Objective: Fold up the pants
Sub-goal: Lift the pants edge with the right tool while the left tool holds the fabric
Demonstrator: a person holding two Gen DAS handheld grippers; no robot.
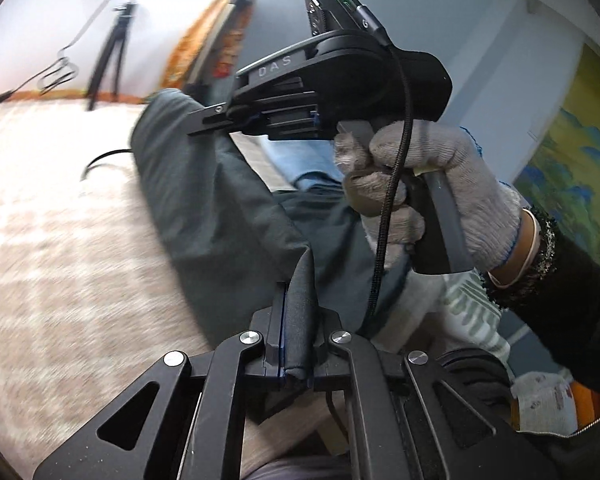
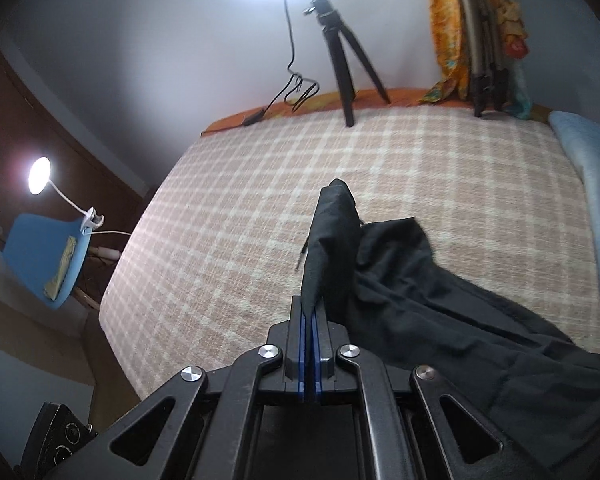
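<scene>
Pants (image 2: pixel 440 292): dark grey-black fabric, rumpled, spread in loose folds across the checked bed (image 2: pixel 260 200). One pinched edge stands up as a raised peak; a second pinched portion (image 1: pixel 300 300) rises at the near side. The rest trails toward the right.

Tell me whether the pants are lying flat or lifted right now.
Lifted in part: the left gripper and right gripper each pinch a raised bunch of the dark pants; the rest drapes on the bed.
</scene>
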